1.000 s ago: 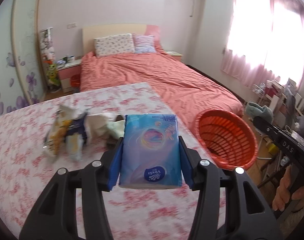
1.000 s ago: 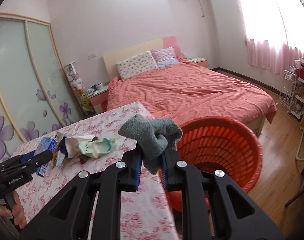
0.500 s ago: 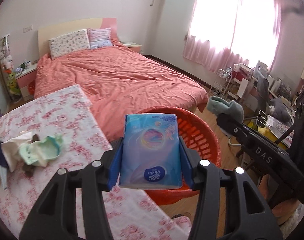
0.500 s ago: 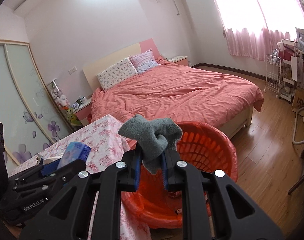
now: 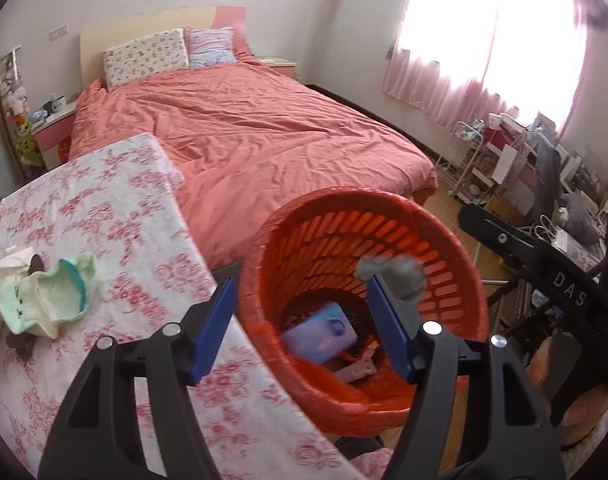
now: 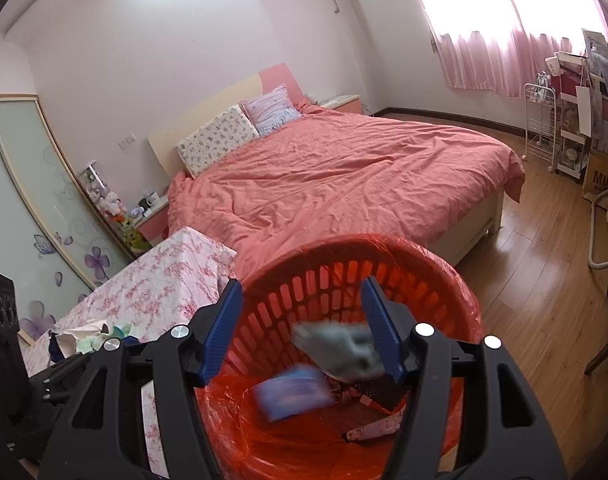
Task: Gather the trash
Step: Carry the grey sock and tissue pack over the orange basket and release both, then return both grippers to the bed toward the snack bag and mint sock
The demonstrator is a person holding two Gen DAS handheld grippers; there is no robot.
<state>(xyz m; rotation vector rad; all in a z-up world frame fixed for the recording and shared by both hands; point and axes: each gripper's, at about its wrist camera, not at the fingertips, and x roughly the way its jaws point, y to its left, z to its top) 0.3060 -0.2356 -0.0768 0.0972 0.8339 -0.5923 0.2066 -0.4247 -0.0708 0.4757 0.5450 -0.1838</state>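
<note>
A red slatted basket (image 5: pixel 456 248) (image 6: pixel 456 280) lined with a red bag stands beside the floral-clothed table (image 5: pixel 115 216). My left gripper (image 5: pixel 299 320) hovers over the basket, its jaws opening with nothing pressed between them. The blue tissue pack (image 5: pixel 320 338) (image 6: pixel 289 396) is blurred, dropping inside the basket. My right gripper (image 6: pixel 299 330) is also above the basket with jaws opening; the grey sock (image 6: pixel 340 346) (image 5: pixel 392 276) is blurred in mid-fall, free of the pads. A pale green cloth and white paper (image 5: pixel 43 300) lie on the table.
A bed with a coral cover (image 5: pixel 255 128) (image 6: pixel 344 184) fills the room behind. Wooden floor (image 6: pixel 544 280) lies to the right, with white racks and clutter (image 6: pixel 560 128) under the pink curtains. A person's hand (image 5: pixel 560 368) holds the right gripper's body (image 5: pixel 544 264).
Both grippers moved over the basket and tipped downward. The left let go of the tissue pack and the right let go of the grey sock; both items are falling into the basket.
</note>
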